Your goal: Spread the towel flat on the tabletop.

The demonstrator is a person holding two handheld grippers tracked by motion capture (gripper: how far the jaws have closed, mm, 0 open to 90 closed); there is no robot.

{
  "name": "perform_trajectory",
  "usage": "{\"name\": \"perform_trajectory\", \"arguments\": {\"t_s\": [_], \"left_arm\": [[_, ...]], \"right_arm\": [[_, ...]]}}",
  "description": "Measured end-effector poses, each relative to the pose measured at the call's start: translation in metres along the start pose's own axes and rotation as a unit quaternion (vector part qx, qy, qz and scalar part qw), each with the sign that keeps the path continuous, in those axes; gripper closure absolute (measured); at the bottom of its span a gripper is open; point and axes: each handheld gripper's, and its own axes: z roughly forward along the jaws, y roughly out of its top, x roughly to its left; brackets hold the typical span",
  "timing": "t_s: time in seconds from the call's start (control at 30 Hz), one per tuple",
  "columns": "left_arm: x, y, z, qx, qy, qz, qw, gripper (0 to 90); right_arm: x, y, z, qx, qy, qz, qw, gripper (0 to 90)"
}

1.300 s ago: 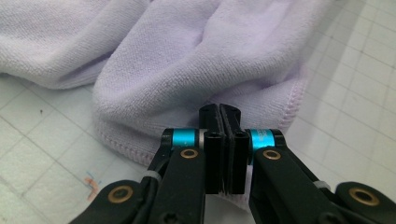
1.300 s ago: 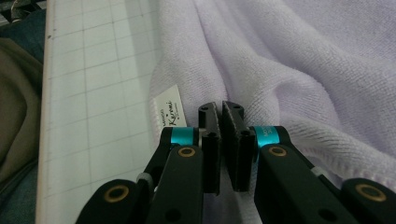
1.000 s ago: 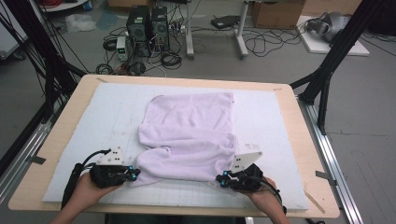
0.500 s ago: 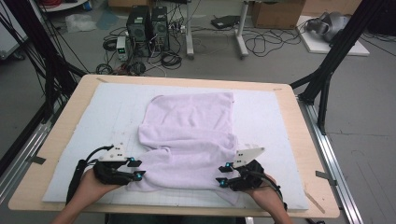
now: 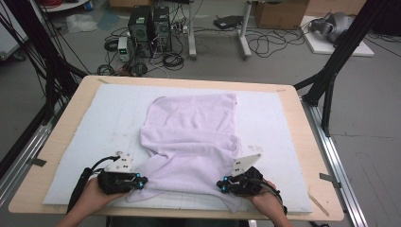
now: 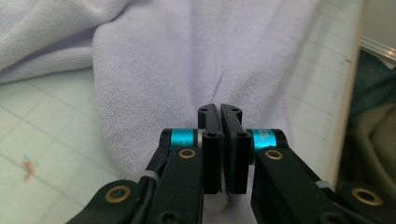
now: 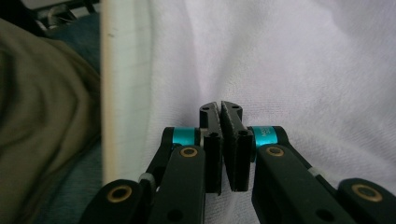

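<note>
A pale lilac towel (image 5: 194, 132) lies rumpled and partly folded on the white mat (image 5: 94, 142). My left gripper (image 5: 144, 180) is at the towel's near left corner. In the left gripper view its jaws have just closed, and the left gripper (image 6: 219, 109) pinches a pucker of towel (image 6: 177, 60). My right gripper (image 5: 220, 183) is at the near right corner. Its jaws have also just closed, so the right gripper (image 7: 221, 107) grips a fold of towel (image 7: 303, 60). Both grippers lie low on the mat, pointing inward toward each other.
The mat covers a wooden table (image 5: 312, 142), and its near edge is just behind both hands. Black frame posts (image 5: 47, 71) stand at the left and right. Computers and cables (image 5: 151, 28) sit on the floor beyond the far edge.
Both pairs of jaws parted half a second ago and are shut again on the towel's near edge. The hands have hardly shifted.
</note>
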Motion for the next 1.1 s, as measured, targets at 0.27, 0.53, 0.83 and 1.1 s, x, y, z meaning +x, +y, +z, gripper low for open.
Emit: {"name": "perform_trajectory", "arguments": {"t_s": [0.27,0.53,0.83,1.1], "left_arm": [[-0.017,-0.001,-0.029,-0.035,0.003,0.012,0.9993,65.6],[0.016,-0.001,0.012,0.005,0.031,-0.012,0.9994,57.2],[0.026,0.015,0.013,-0.026,0.063,0.001,0.9977,88.5],[0.054,0.035,0.03,-0.033,0.124,-0.013,0.9917,88.3]], "right_arm": [[0.021,0.007,-0.032,-0.035,-0.004,-0.012,0.9993,73.3],[-0.014,-0.004,-0.007,0.019,-0.05,0.021,0.9983,59.2],[-0.036,0.015,-0.01,0.044,-0.103,-0.006,0.9937,88.5],[-0.074,0.027,-0.019,0.038,-0.173,0.017,0.984,88.3]]}}
